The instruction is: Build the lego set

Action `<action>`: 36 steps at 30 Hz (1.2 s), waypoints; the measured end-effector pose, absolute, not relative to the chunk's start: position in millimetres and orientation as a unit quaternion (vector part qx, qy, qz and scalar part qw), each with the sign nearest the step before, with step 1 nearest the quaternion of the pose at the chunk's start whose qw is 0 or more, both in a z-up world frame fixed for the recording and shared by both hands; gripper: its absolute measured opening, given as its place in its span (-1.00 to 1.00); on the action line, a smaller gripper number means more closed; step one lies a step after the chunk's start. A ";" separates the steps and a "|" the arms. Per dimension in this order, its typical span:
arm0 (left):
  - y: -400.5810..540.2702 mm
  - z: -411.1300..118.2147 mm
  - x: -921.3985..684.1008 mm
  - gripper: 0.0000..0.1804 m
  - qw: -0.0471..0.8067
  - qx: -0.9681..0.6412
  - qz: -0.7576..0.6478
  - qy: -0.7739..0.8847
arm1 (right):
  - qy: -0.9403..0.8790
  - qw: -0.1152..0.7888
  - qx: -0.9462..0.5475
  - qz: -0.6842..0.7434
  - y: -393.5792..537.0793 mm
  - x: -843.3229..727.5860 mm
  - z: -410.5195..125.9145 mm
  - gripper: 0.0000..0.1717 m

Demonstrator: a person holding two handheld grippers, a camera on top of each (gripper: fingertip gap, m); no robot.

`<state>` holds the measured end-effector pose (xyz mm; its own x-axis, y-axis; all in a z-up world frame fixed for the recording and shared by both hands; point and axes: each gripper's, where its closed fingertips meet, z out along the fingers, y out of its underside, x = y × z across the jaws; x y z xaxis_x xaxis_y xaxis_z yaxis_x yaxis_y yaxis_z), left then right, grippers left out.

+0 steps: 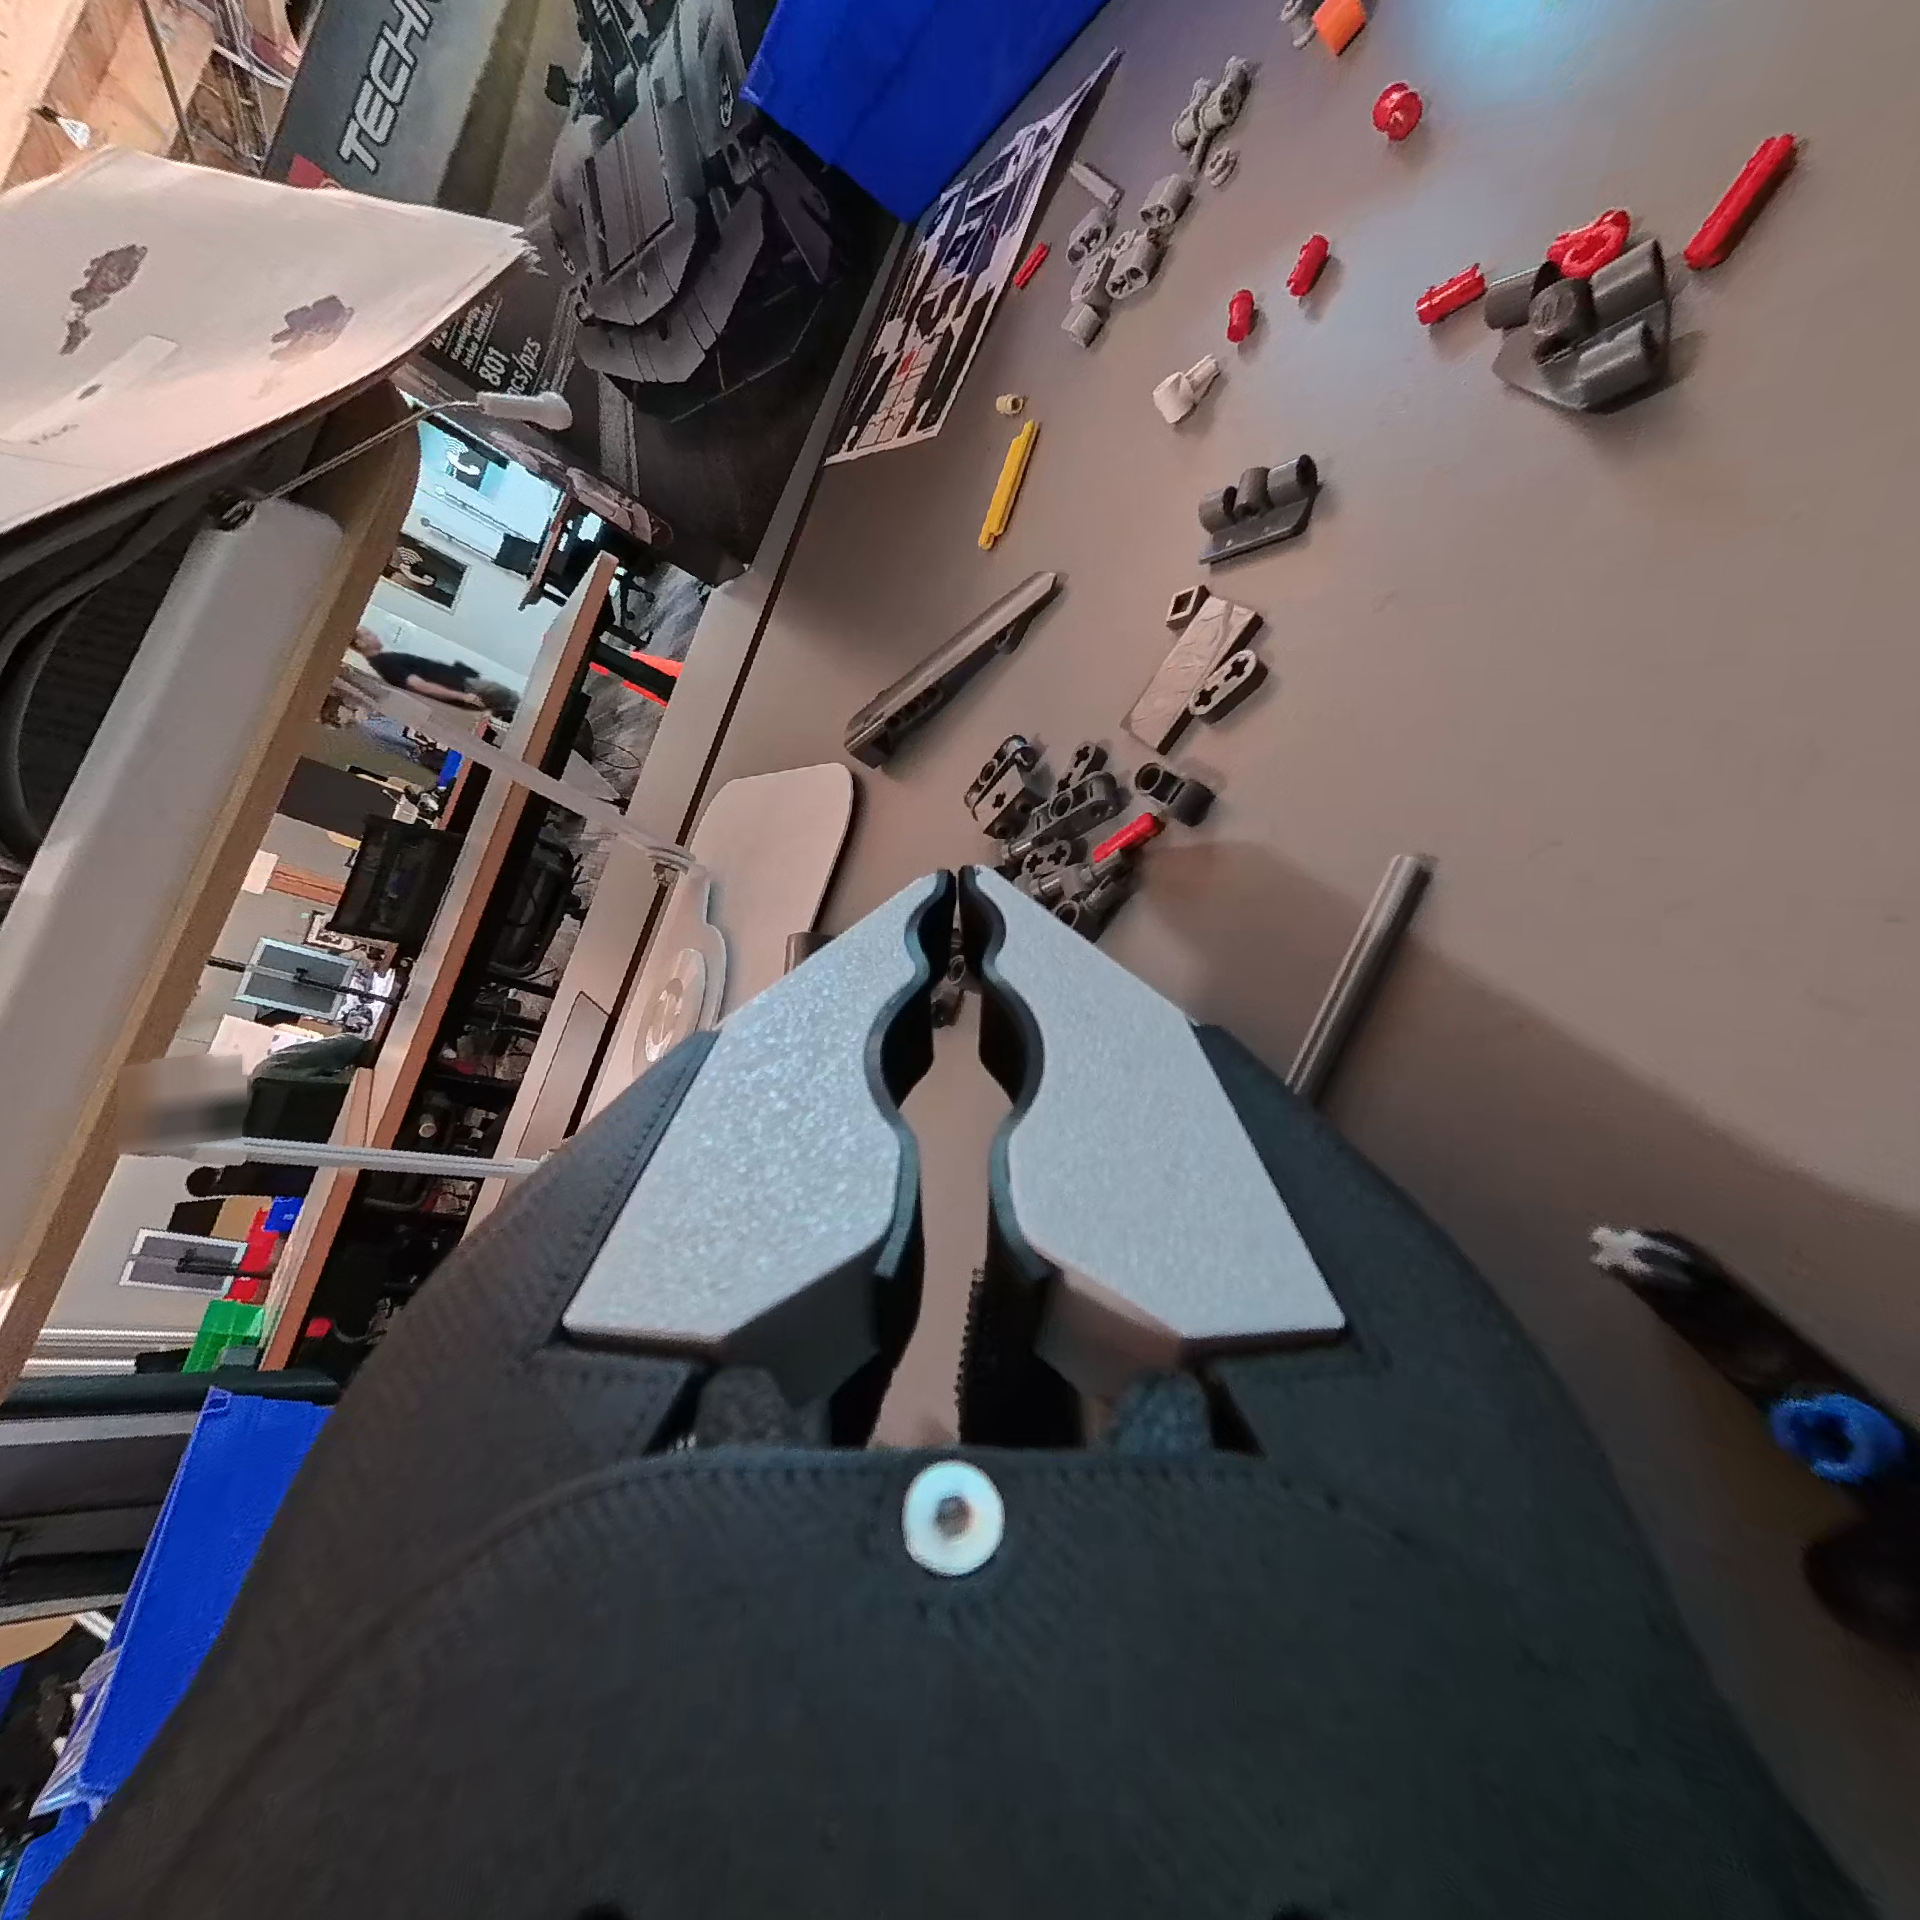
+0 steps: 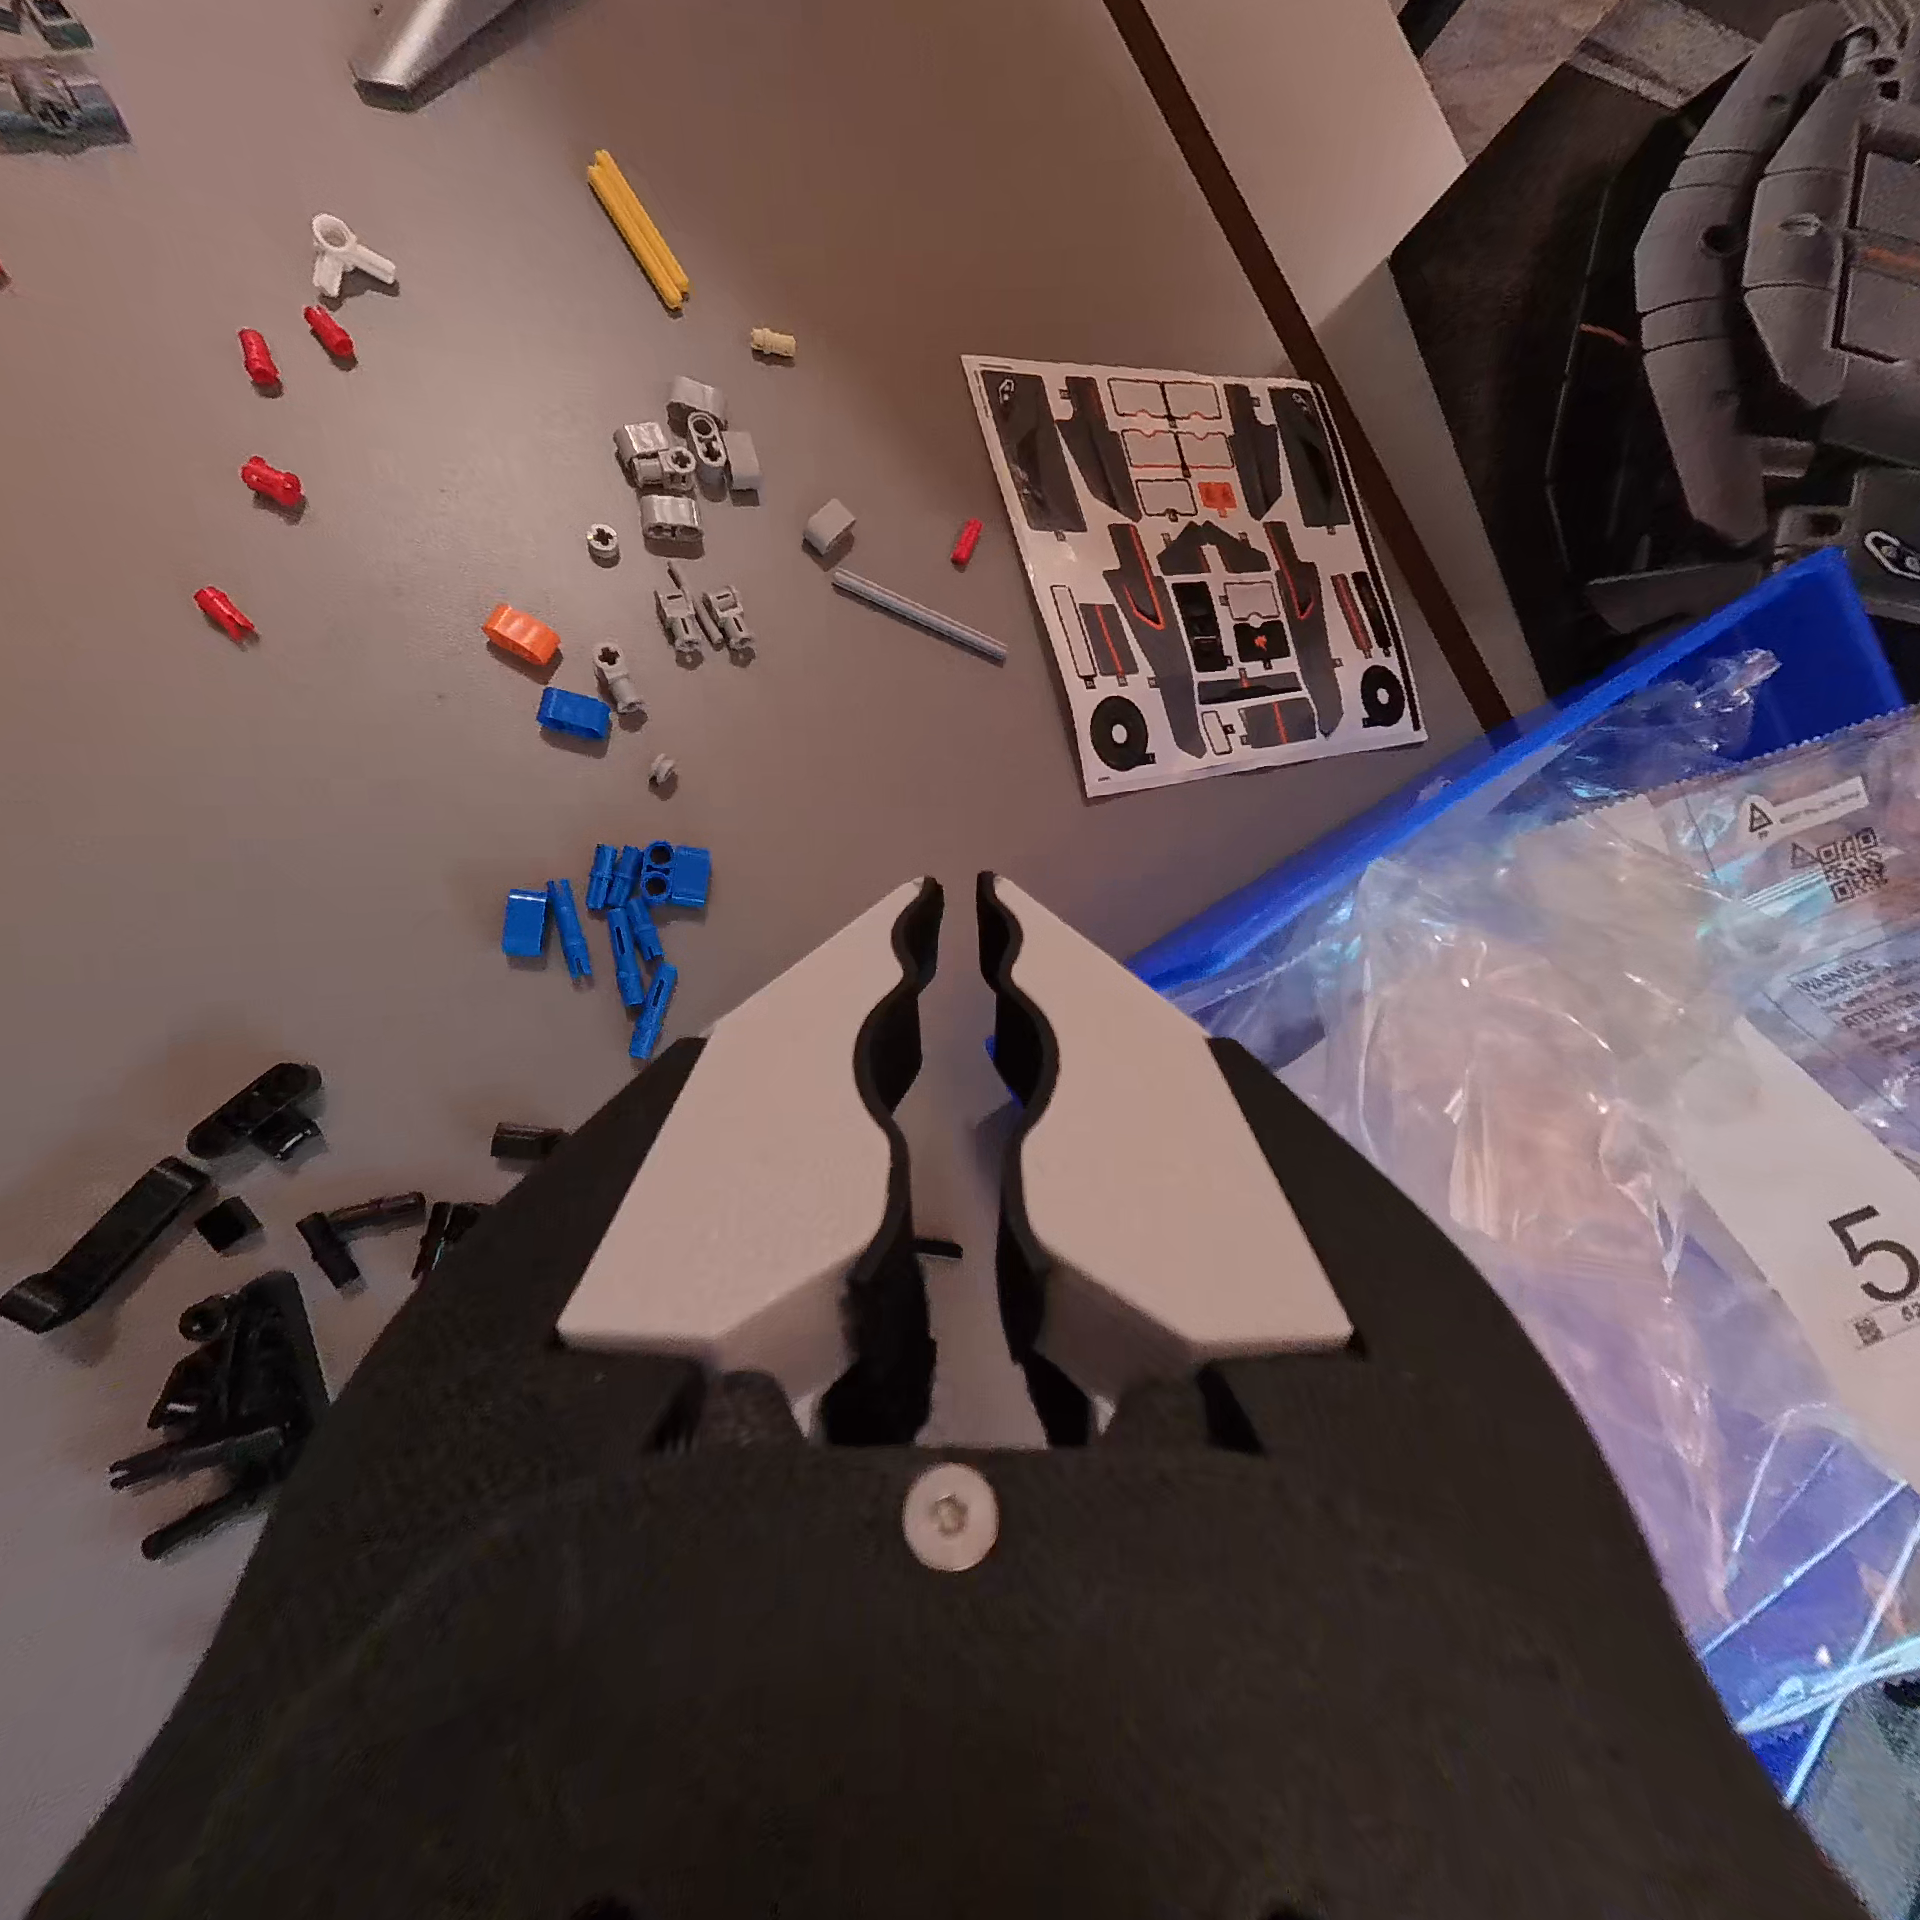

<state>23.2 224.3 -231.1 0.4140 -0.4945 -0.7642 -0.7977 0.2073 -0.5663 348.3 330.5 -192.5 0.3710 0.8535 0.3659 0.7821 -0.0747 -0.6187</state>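
Observation:
In the left wrist view my left gripper is shut, its fingertips touching, low over the grey table. Just right of the tips lies a heap of dark grey connector pieces with a red pin. A small dark piece shows through the gap behind the tips; I cannot tell if it is gripped. In the right wrist view my right gripper stands slightly open, with bare table showing between the tips. It hovers between a cluster of blue pins on its left and a blue bin on its right.
A grey rod, a long dark beam and scattered red and grey pieces lie on the table. A sticker sheet, black pieces and clear plastic bags in the bin are nearby. A kit box stands at the table's edge. Left tips to right tips: about 35 cm. The grey rod lies some 7 cm from my left tips, 35 cm from my right tips.

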 end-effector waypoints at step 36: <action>228.3 -237.8 22.5 -1.00 0.562 -0.604 0.174 0.537 | -0.570 0.242 -0.779 0.099 267.1 421.1 -257.8 -0.90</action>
